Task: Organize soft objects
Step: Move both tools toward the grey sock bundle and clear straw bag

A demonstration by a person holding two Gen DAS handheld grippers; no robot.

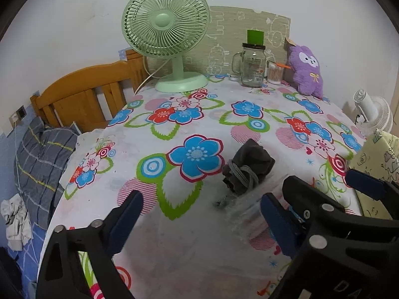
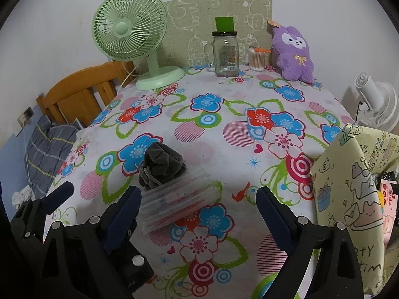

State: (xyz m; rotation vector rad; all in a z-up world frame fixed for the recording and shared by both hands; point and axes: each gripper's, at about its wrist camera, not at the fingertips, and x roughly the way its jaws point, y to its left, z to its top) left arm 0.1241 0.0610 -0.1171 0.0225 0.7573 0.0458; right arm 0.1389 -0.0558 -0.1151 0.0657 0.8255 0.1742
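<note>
Lying near the tabletop's [image 2: 224, 149] near edge, a dark grey pouch [image 2: 160, 165] with a grey drawstring rests on the flowered cloth, its near side touching a clear plastic case [image 2: 178, 203]. Both tongs hover above that edge, apart from the pouch. The left tongs [image 1: 199, 214] gape wide and hold nothing; the case shows only as a blur between their fingers. The right tongs [image 2: 198, 206] are likewise spread and empty, the case just beside their left finger. Along the far edge stand a green fan [image 2: 132, 37] at the left corner, a glass jar [image 2: 225, 54], a tub of cotton swabs [image 2: 258, 61] and a purple plush [image 2: 293, 54] toward the right corner. A yellow printed bag [image 2: 349, 194] stands at the right edge.
</note>
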